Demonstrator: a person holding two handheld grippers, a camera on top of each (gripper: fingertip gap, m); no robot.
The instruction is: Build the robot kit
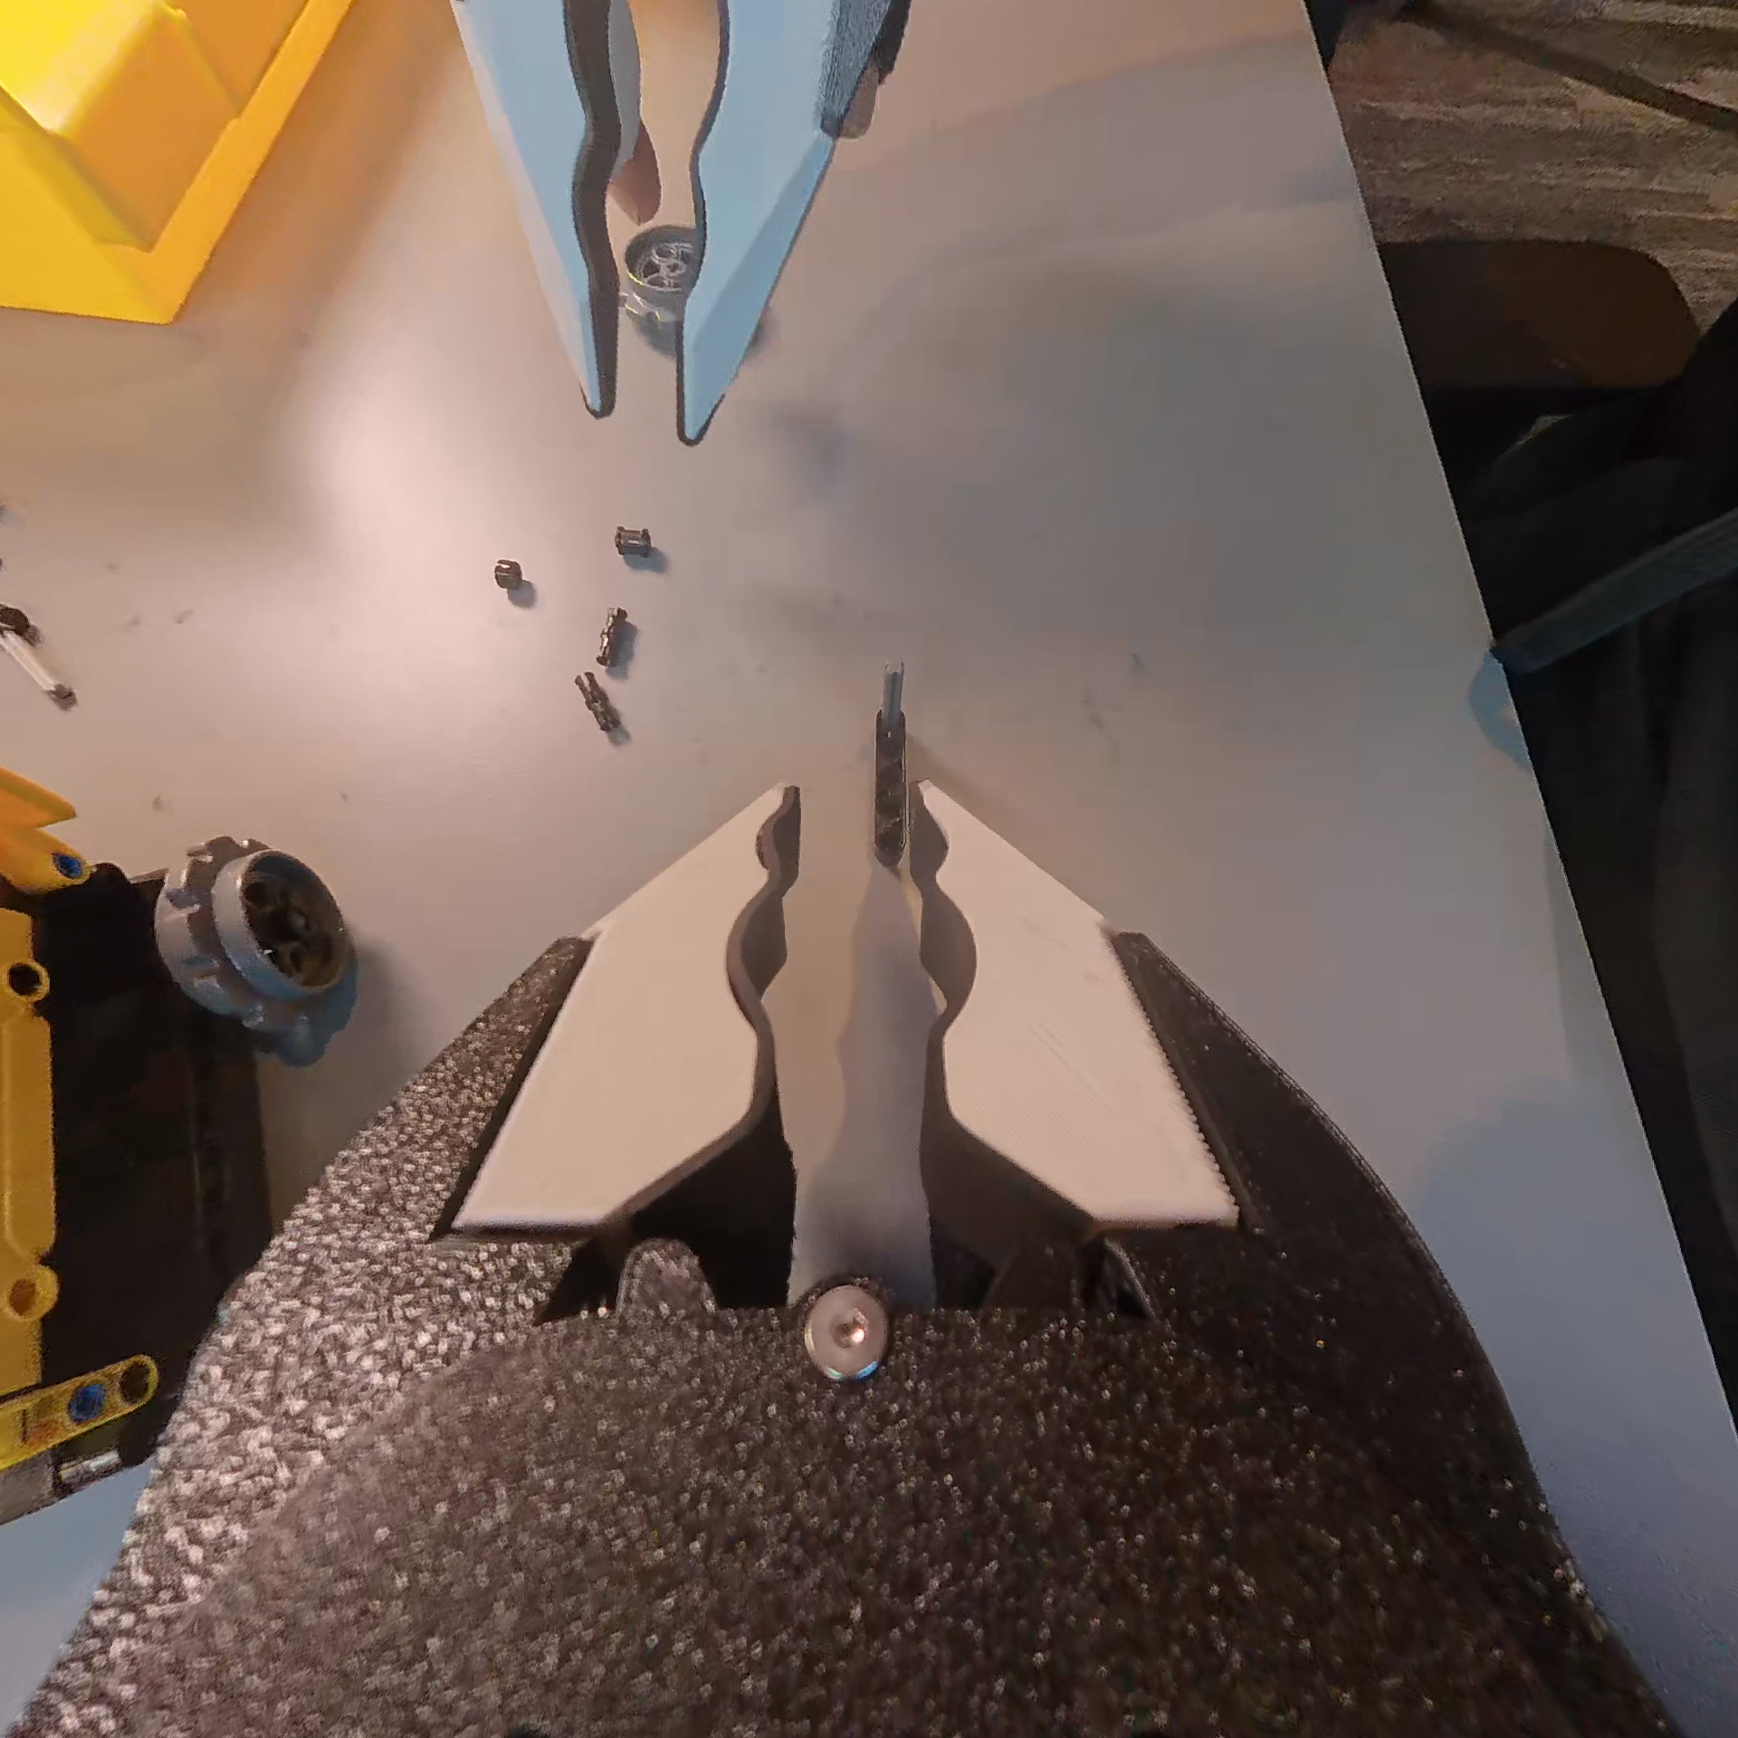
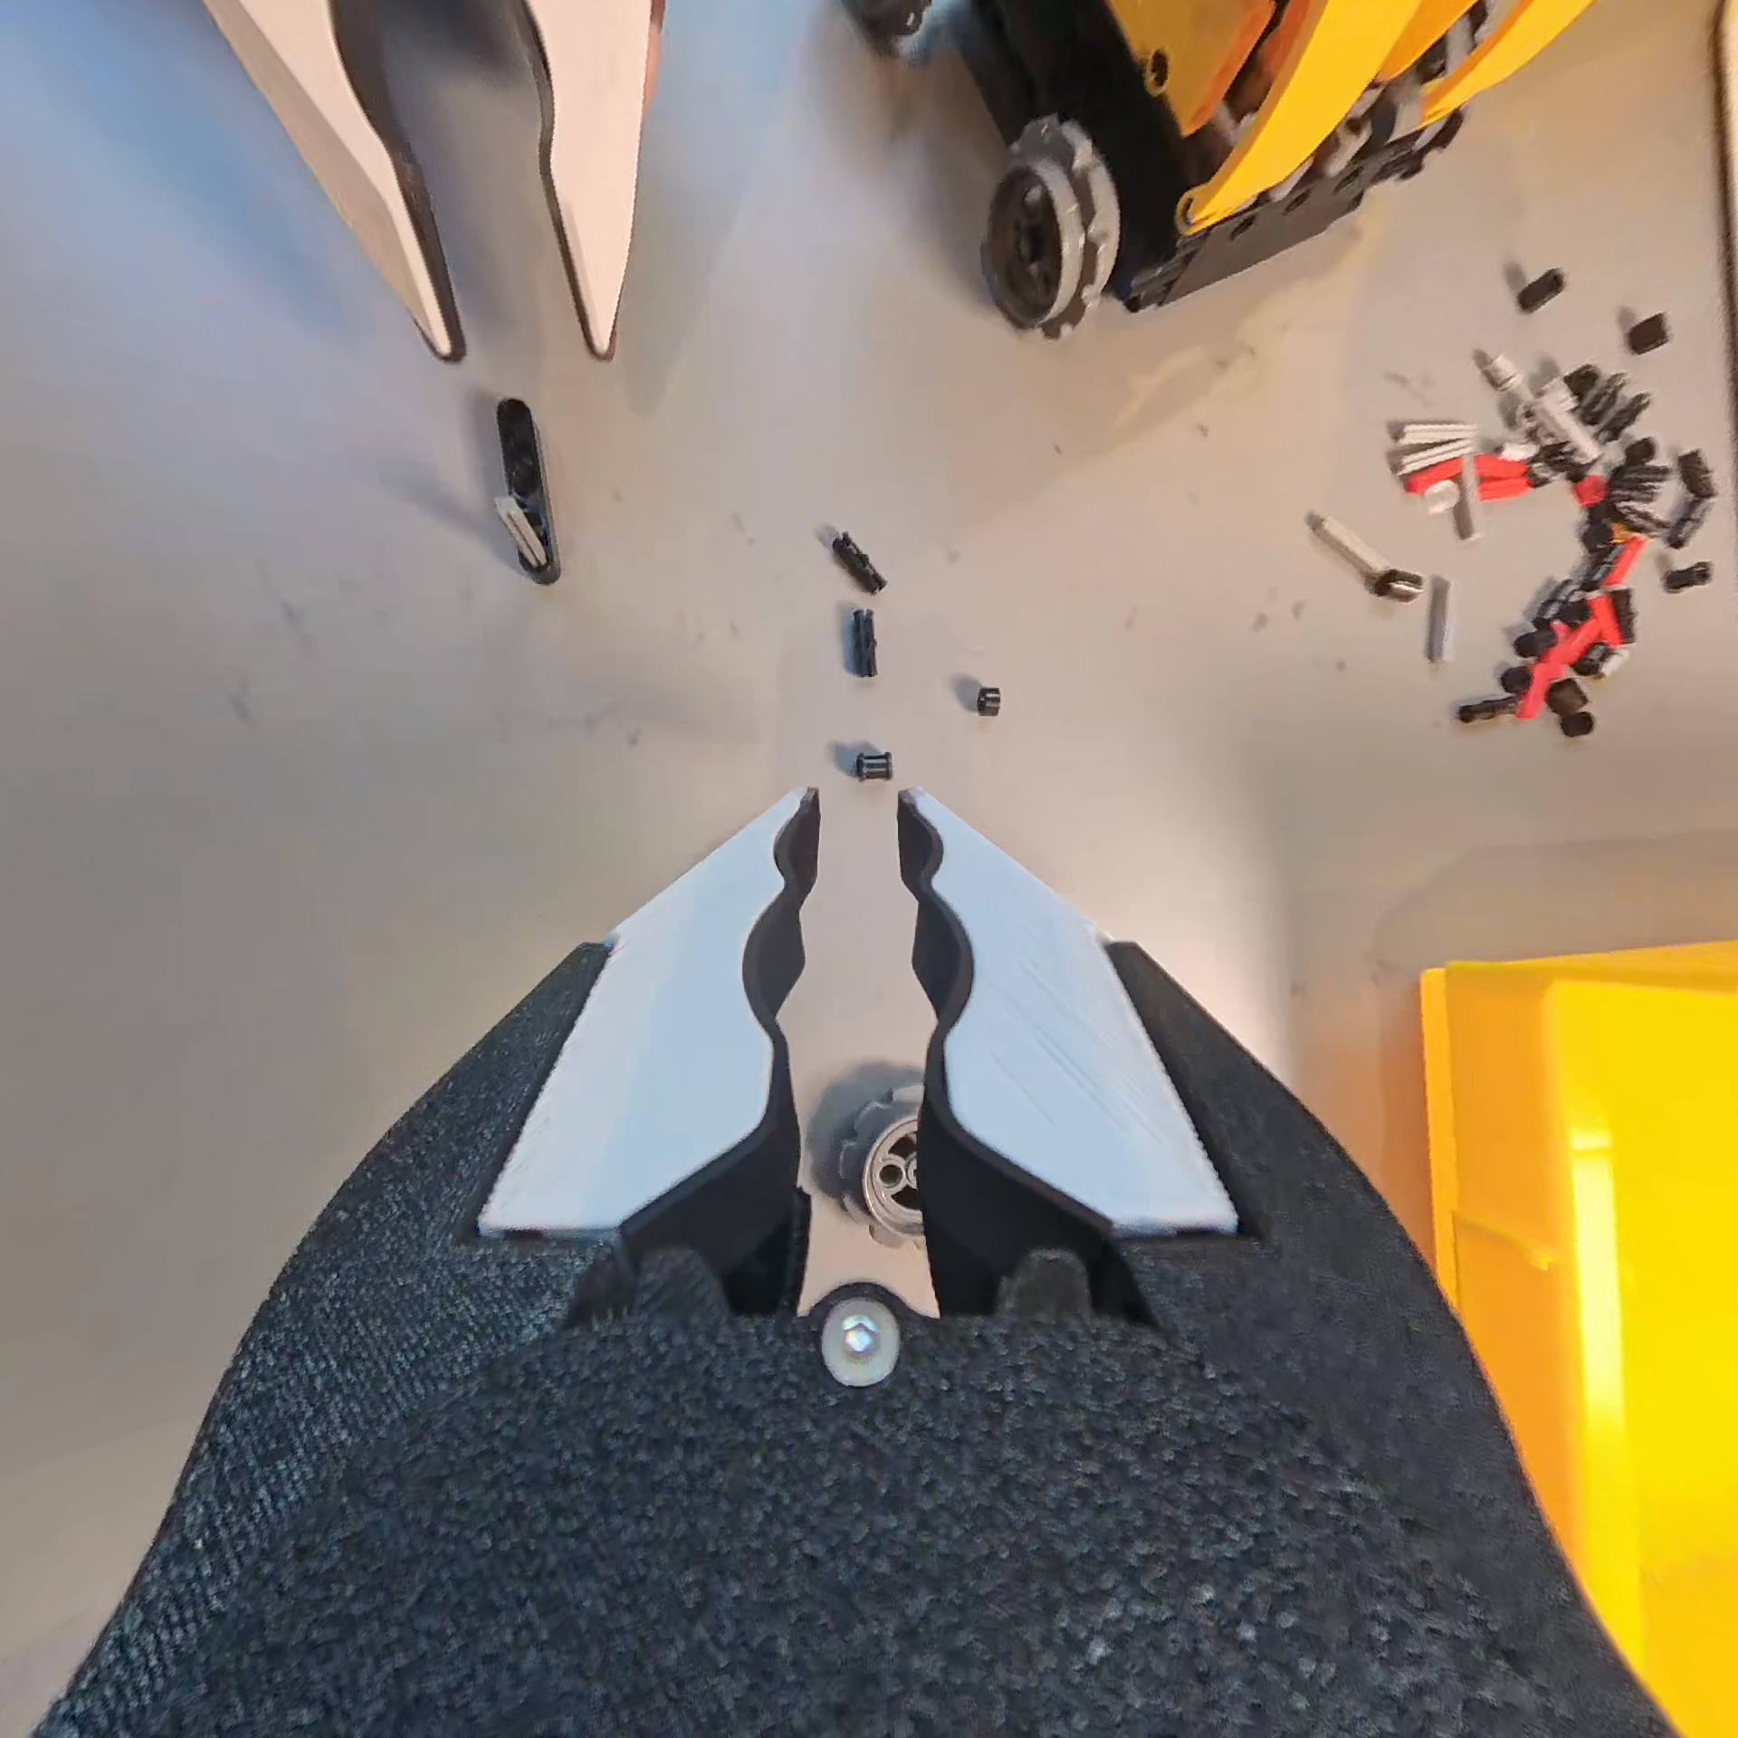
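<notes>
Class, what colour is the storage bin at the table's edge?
Yellow; the storage bin shows best in the right wrist view.

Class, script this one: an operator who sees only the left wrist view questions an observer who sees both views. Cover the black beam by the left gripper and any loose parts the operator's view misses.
Operator: Is the black beam between my left gripper's fingers?
Observer: No. The right wrist view shows it lying flat on the table, just beyond the open tips and apart from them.
Operator: Are there loose parts besides the small black pieces ahead of me?
Observer: Yes. A heap of red, black and grey parts lies beside the yellow-and-black model, almost wholly outside your frame.
</notes>
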